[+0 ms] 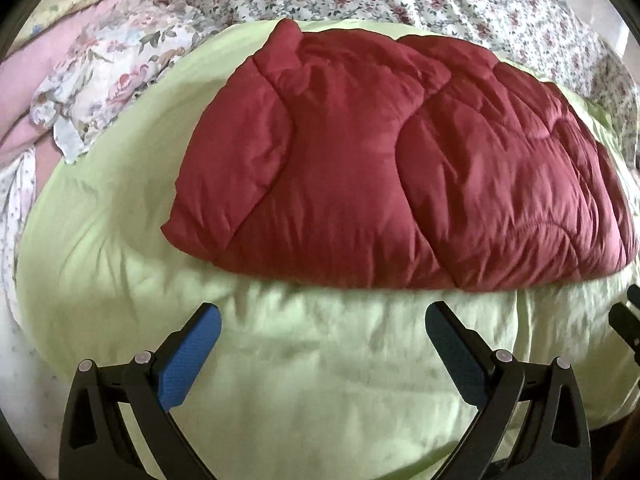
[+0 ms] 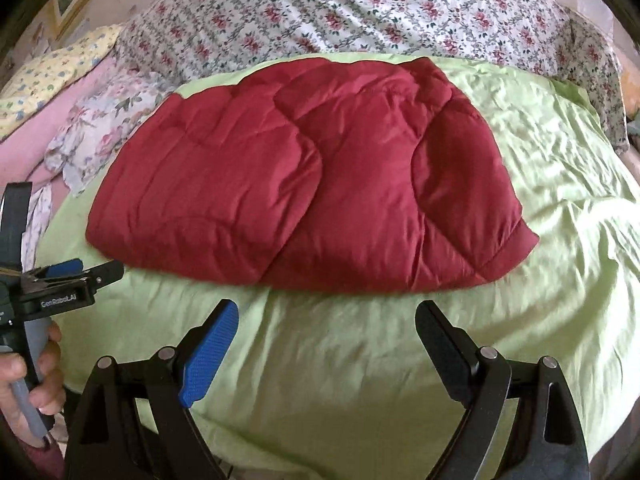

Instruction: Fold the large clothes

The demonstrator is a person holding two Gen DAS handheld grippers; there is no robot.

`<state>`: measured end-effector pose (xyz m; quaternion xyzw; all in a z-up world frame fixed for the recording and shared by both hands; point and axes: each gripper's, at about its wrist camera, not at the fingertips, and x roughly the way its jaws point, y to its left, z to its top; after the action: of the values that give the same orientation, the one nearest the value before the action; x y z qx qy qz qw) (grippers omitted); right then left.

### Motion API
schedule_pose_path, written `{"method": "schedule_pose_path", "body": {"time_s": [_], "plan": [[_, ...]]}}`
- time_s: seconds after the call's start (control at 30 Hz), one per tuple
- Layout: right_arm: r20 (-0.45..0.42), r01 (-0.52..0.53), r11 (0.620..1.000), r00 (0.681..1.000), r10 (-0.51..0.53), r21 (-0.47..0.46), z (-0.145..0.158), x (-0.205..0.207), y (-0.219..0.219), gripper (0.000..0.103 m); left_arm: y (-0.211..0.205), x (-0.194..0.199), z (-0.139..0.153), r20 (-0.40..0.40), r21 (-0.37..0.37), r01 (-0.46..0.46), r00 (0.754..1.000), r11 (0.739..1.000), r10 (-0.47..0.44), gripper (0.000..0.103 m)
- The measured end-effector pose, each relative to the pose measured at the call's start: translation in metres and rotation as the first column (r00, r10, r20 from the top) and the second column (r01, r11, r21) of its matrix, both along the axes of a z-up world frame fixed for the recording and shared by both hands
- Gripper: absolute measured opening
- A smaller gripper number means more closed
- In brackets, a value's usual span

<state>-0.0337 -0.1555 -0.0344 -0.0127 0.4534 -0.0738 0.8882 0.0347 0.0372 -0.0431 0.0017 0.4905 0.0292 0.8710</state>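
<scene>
A dark red quilted padded garment [image 1: 392, 160] lies folded into a flat bundle on a pale green sheet [image 1: 312, 380]. It also shows in the right wrist view [image 2: 304, 184], on the same green sheet [image 2: 340, 344]. My left gripper [image 1: 323, 320] is open and empty, hovering over the green sheet just short of the garment's near edge. My right gripper [image 2: 326, 318] is open and empty too, just short of the same edge. The left gripper also shows at the left edge of the right wrist view [image 2: 86, 270], held in a hand.
A floral bedspread [image 2: 360, 12] covers the bed behind the sheet. A pink and floral cloth heap [image 1: 100, 60] and a yellow flowered pillow [image 2: 52, 76] lie at the left. The green sheet drops off the bed's near edge [image 2: 360, 452].
</scene>
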Motion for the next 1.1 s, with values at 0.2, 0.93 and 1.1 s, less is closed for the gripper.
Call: {"method": "schedule_pose_path", "body": {"time_s": [0.2, 0.93, 1.1], "plan": [[-0.015, -0.016, 1.000, 1.000, 0.016, -0.013, 0.005, -0.006, 0.008, 0.092, -0.012, -0.019, 0.014, 0.033, 0.042, 0.035, 0.999, 0.998, -0.036, 0.102], [0.026, -0.074, 0.997, 0.997, 0.074, 0.023, 0.044, 0.026, 0.020, 0.103, -0.012, -0.009, 0.047, 0.070, 0.047, 0.045, 0.996, 0.998, -0.048, 0.102], [0.005, -0.064, 0.997, 0.998, 0.064, 0.036, 0.035, 0.040, 0.018, 0.103, -0.007, 0.011, 0.043, 0.063, 0.037, 0.030, 0.998, 0.999, -0.032, 0.102]]}}
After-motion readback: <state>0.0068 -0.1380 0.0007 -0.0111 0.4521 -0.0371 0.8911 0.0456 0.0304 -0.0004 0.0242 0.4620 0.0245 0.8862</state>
